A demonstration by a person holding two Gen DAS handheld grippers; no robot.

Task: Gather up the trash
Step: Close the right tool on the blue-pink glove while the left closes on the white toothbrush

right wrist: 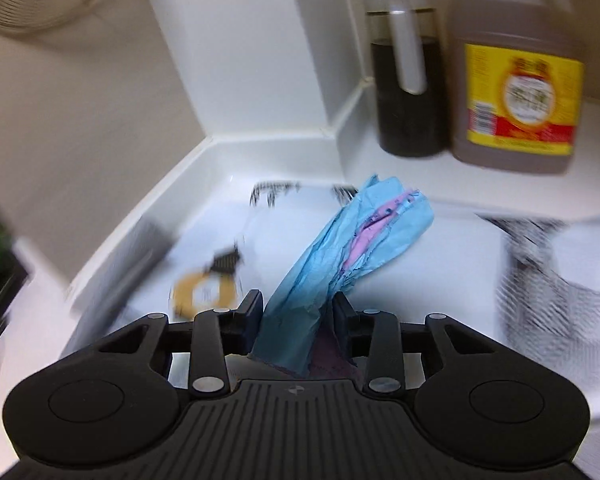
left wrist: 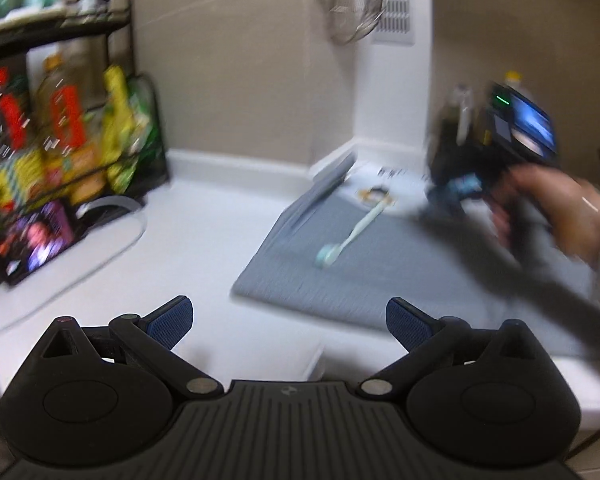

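A crumpled blue wrapper with a pink strip showing in its folds stands up in the lower middle of the right wrist frame, pinched at its lower end by the fingers of the right gripper, which are closed on it. It is lifted above the white tabletop. In the left wrist view the same wrapper is a small blue blur at the right edge.

Behind it, in the upper right of the right wrist frame, a clear bottle is mostly filled with dark liquid; touching or just beside it is a large jug of brown liquid with a yellow and red label.

The left gripper sits low in its own frame, its fingers spread wide and holding nothing. Ahead of it a grey mat lies on the tabletop with a pale green brush on it. At the left, a black rack holds bottles and packets, too blurred to name.
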